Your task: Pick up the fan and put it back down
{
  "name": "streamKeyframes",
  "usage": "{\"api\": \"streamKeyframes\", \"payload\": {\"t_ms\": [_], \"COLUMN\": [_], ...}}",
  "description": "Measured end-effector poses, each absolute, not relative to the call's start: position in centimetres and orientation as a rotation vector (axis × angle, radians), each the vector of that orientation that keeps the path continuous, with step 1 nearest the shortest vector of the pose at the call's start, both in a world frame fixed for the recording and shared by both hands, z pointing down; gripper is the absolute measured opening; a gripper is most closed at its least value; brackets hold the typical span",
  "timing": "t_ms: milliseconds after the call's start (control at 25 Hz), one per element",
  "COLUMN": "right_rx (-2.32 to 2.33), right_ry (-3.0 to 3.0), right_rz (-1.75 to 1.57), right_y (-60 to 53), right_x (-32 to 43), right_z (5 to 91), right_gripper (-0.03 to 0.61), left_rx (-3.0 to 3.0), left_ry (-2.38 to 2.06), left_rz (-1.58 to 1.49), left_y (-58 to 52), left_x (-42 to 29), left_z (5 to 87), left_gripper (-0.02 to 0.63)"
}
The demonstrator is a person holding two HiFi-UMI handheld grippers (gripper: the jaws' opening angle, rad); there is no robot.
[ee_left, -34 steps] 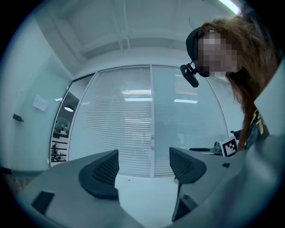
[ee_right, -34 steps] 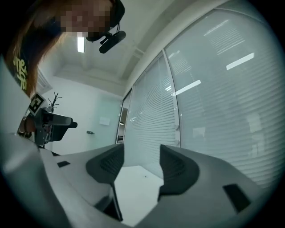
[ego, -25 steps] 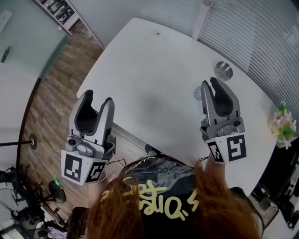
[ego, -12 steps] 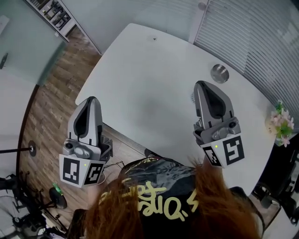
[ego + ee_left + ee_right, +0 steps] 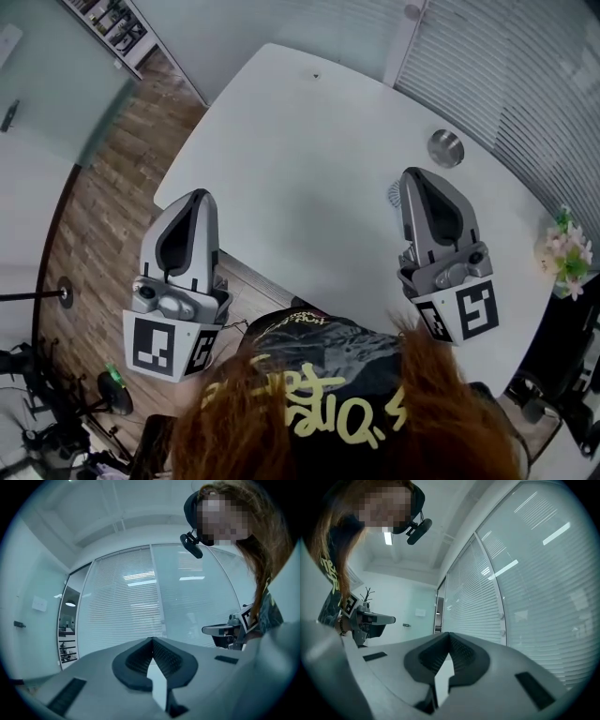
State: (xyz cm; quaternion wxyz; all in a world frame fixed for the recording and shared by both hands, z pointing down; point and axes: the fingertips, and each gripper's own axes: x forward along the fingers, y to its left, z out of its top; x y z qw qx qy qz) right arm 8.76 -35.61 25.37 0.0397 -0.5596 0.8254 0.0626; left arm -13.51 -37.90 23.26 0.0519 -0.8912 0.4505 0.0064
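A small white fan stands on the white table; only the edge of its round grille shows, the rest is hidden behind my right gripper. That gripper hovers over the table's right side, shut, with nothing between its jaws; in the right gripper view the jaws meet against window blinds. My left gripper hangs over the table's left front edge, far from the fan, also shut and empty, as the left gripper view confirms.
A round silver disc is set in the table beyond the fan. A pot of pink flowers stands at the right edge. Wooden floor lies to the left, slatted blinds behind the table.
Both grippers had open jaws a second ago and have closed on nothing. Neither hand has shifted much.
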Motion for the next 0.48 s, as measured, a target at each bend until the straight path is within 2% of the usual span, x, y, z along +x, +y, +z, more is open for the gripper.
{"api": "streamKeyframes", "payload": {"t_ms": [480], "right_rx": [-1.82], "right_ry": [2.496], "right_rz": [0.234], "right_y": [-33.3], "right_x": [10.9], "right_z": [24.7], "right_gripper": [0.003], "left_rx": [-2.749], "left_ry": [1.403], "left_rz": [0.091], "left_y": [-35.8], "left_x": [-14.3], "left_z": [23.3], "left_gripper": [-0.011]}}
